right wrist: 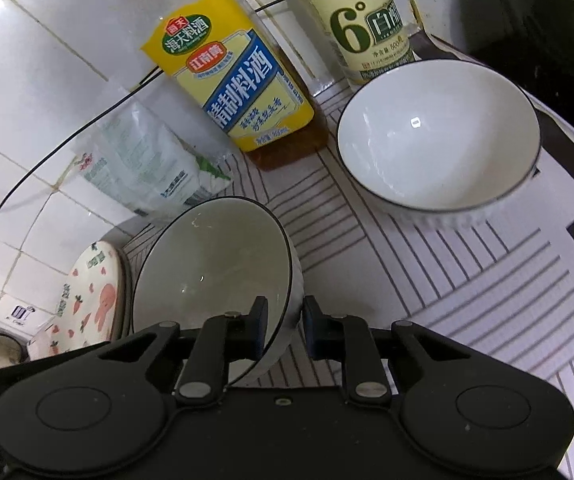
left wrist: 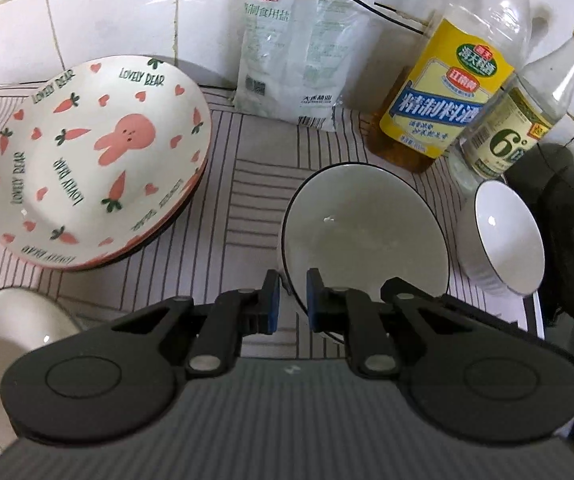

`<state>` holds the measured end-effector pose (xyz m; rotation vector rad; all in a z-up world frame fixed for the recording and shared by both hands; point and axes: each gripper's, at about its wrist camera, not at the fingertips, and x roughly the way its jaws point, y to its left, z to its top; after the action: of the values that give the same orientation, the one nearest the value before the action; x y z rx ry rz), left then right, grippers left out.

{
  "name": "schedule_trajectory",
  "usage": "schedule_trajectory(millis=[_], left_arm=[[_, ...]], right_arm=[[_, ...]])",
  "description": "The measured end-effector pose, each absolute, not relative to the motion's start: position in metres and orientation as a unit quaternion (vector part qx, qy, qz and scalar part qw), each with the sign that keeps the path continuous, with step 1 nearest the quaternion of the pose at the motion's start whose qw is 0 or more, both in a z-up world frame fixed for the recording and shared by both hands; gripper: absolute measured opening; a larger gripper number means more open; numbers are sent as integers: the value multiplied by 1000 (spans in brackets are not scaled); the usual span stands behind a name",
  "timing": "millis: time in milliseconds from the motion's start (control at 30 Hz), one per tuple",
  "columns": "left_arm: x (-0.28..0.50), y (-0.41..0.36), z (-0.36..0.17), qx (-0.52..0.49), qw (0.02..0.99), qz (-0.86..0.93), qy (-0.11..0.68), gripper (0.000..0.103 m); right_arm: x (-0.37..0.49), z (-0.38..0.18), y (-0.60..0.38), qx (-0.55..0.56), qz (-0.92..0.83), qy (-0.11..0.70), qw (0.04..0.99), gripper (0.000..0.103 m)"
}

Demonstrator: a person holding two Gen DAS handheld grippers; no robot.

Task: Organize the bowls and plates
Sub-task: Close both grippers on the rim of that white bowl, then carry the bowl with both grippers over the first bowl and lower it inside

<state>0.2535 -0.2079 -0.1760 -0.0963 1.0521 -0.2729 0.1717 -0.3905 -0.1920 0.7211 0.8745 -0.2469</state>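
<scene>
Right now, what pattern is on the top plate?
Pink rabbit, carrots, hearts on the white top plate; clearest in the left wrist view.

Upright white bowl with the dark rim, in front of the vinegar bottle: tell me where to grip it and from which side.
Pinch the near rim of the upright white ceramic bowl with a dark rim, coming down from above: its mouth faces up, the wall is thin, and the clear vinegar bottle crowds the far side.

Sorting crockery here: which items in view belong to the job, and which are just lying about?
Job: rabbit-print plates; gripped bowl; second bowl; third bowl.
Lying about: cooking wine bottle; vinegar bottle; salt bag; black cable.
</scene>
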Motion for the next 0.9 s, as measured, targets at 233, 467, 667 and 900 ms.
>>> schedule_trajectory(millis=[233,467,667,900], left_arm=[[231,-196,-164,-42,851,-120,510,12],[206,-181,-152,-41,843,-121,522,12],[183,-165,-140,-36,843,-114,525,12],[159,-142,-124,-41,848,-105,518,12]], right_arm=[[152,-179,-379,336,-104,417,838,23],[133,-158,-366,321,-93,420,844,23],[117,-141,-349,304,-78,426,849,23],[103,-124,-329,291,-53,432,852,23]])
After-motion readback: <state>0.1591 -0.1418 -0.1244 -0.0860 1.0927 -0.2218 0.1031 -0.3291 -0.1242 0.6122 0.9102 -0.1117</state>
